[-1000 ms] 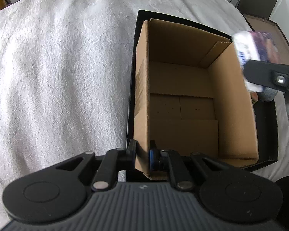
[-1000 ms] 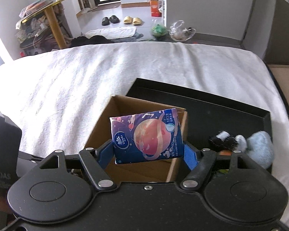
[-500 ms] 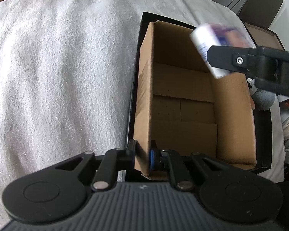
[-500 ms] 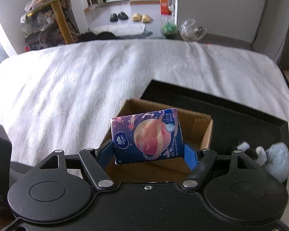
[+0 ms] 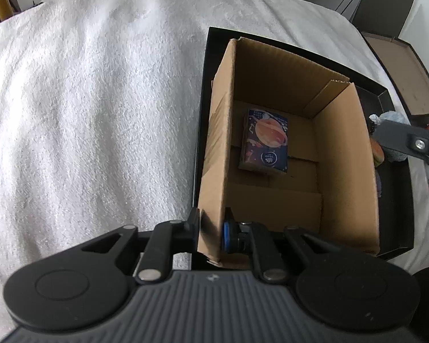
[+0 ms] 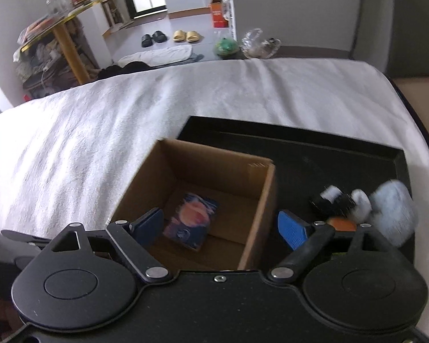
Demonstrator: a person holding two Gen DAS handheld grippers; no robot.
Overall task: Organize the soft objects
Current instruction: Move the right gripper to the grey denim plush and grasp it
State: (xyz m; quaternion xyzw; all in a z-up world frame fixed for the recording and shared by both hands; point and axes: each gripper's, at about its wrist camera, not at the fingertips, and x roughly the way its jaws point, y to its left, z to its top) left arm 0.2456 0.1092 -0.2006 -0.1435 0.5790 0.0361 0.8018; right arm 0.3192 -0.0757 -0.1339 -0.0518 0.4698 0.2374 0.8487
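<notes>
An open cardboard box [image 5: 343,157] [image 6: 214,160] stands in a black tray [image 5: 397,245] [image 6: 314,154] on a white towel. A dark blue tissue pack with an orange planet [image 5: 265,144] [image 6: 192,219] lies flat on the box floor. My left gripper [image 5: 211,233] is shut on the box's near left wall, one pad outside and one inside. My right gripper [image 6: 220,227] hovers above the box, its jaws opening, with nothing pressed between the blue pads; the pack lies loose below them. Part of the right gripper shows in the left wrist view [image 5: 409,144].
Soft toys sit in the tray right of the box: a pale blue plush [image 6: 394,214], a black-and-white one [image 6: 337,200] and something orange [image 6: 341,224]. The white towel [image 5: 85,114] spreads to the left. A flat brown box [image 5: 406,74] lies beyond the tray.
The right gripper's jaws have spread and let go of the tissue pack, which has dropped to the box floor. The left gripper keeps its hold on the box wall.
</notes>
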